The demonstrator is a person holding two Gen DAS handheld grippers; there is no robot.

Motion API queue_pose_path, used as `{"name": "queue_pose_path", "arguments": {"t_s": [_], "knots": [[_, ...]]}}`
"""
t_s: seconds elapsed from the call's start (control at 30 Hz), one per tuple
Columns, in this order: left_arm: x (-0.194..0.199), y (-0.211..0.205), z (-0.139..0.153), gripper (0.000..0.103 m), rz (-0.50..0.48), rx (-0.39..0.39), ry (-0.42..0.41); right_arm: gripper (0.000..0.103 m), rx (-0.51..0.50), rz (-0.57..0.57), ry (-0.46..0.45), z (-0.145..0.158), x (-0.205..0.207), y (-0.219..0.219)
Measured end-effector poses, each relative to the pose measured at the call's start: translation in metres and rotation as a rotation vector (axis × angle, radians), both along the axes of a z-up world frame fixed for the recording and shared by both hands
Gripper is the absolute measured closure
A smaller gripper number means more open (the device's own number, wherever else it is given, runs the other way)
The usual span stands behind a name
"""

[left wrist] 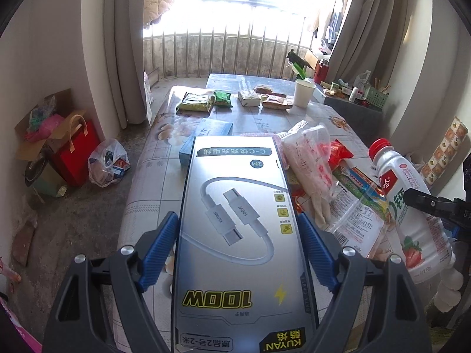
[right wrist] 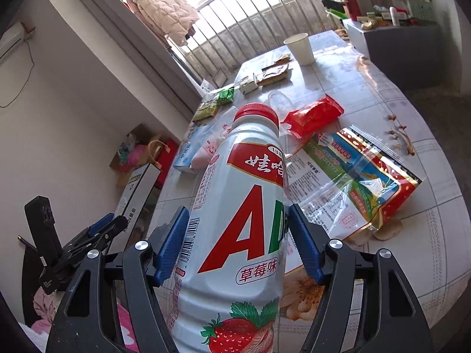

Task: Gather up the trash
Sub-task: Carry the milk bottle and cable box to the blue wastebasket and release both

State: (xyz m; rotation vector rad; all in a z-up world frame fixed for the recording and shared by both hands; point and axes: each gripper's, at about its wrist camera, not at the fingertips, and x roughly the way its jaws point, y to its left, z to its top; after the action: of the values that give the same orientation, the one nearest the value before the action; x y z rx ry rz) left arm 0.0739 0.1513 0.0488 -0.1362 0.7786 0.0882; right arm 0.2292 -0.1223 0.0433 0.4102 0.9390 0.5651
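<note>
Left wrist: close above the desk (left wrist: pixel 153 176), facing the window.
Right wrist: close, tilted, facing the same window.
Shared: desk, cup (left wrist: pixel 304 92) (right wrist: pixel 300 48).

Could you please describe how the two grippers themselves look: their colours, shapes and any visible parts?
Both look alike. The left gripper and the right gripper each have a black frame with triangular cut-outs, round silver bolts at the joints, and two fingers covered with blue ribbed pads. Seen from the right wrist view, the left gripper's body is black with small white lettering. No cables or sleeves are visible.
</note>
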Motion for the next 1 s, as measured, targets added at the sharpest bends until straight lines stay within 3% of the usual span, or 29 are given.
{"name": "queue_pose_path", "arguments": {"t_s": [0.17, 0.33, 0.57, 0.77, 1.0], "knots": [[0.013, -0.039, 0.03, 0.023, -0.122, -0.01, -0.078, 0.038, 0.074, -0.055, -0.05, 0.02, -0.009, -0.031], [0.041, -0.104, 0.054, 0.023, -0.311, -0.051, -0.122, 0.038, 0.109, -0.197, -0.082, 0.031, -0.024, -0.088], [0.1, -0.251, 0.058, 0.023, -0.653, -0.12, -0.012, 0.038, 0.124, -0.535, -0.059, 0.011, -0.068, -0.216], [0.144, -0.408, 0.028, 0.023, -0.879, -0.109, 0.15, 0.038, 0.092, -0.836, 0.072, -0.045, -0.107, -0.332], [0.187, -0.565, -0.065, 0.023, -0.999, -0.024, 0.391, 0.038, 0.139, -1.005, 0.263, -0.138, -0.113, -0.42]]}}
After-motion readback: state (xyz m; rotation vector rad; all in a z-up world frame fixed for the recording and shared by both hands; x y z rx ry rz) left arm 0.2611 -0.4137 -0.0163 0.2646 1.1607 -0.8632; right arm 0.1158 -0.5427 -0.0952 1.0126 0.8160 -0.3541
